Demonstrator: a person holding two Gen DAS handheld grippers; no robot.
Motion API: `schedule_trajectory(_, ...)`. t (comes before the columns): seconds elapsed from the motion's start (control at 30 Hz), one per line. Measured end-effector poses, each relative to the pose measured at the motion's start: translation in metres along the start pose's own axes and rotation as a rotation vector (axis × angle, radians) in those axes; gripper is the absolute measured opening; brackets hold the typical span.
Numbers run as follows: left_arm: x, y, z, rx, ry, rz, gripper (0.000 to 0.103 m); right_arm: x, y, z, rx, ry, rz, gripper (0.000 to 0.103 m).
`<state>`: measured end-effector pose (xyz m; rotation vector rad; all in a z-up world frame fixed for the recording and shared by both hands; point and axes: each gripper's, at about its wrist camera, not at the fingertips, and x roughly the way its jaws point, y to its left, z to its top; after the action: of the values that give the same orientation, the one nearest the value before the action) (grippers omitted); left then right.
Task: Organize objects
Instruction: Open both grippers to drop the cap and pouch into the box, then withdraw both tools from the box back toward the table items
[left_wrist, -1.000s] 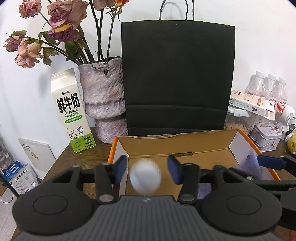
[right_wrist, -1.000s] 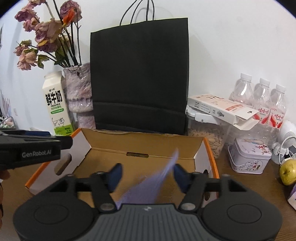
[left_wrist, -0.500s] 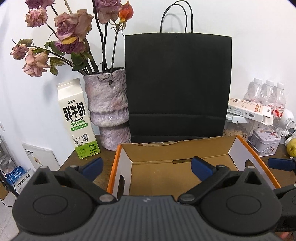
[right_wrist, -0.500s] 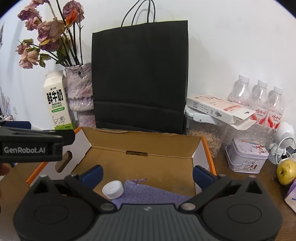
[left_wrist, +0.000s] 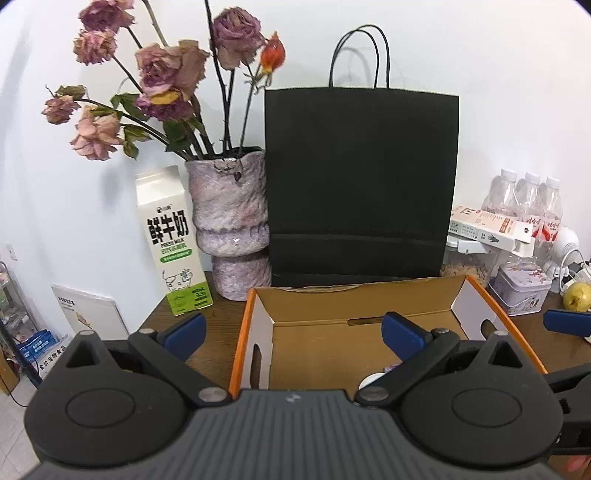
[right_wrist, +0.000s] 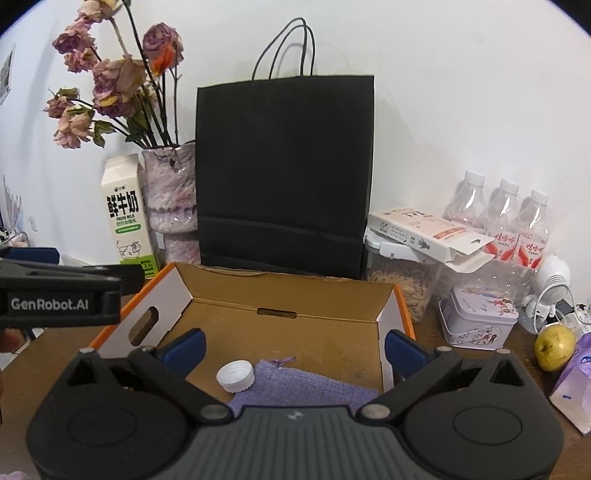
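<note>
**Both tools spread above the open box**

The right tool (right_wrist: 293, 350) hangs with its blue fingers spread wide and nothing between them, over the near edge of the cardboard box (right_wrist: 325, 295). Just beyond it, on the box floor, a white bottle cap (right_wrist: 235, 376) sits touching the left edge of a purple cloth pouch (right_wrist: 306, 382), which lies flat toward the box's right side. The left tool (left_wrist: 293, 332) is likewise spread and holds nothing; from its view the cap and pouch are mostly hidden behind its right finger. The box rests on the brown desk (right_wrist: 432, 354), its orange-edged flaps open.

Behind the box stands a black paper bag (right_wrist: 284, 173), with a vase of dried roses (left_wrist: 229, 218) and a milk carton (left_wrist: 171, 243) to its left. To the right are a floral tin (right_wrist: 478, 317), water bottles (right_wrist: 506, 218) and a yellow-green apple (right_wrist: 554, 347).
</note>
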<state>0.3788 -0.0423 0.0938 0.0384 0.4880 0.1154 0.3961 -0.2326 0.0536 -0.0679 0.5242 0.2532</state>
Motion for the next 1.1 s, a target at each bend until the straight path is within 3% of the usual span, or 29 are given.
schedule_trajectory(0.53,-0.059,0.018,-0.007,-0.020,-0.032,0.003,0.103,-0.063,0.016,-0.007,-0.009,-0.040,-0.011,0.103)
schedule_trajectory(1.1,-0.122,0.038,-0.037,-0.029,-0.039,0.010,0.103,-0.132,0.034,-0.037,-0.013,-0.067,-0.013,0.103)
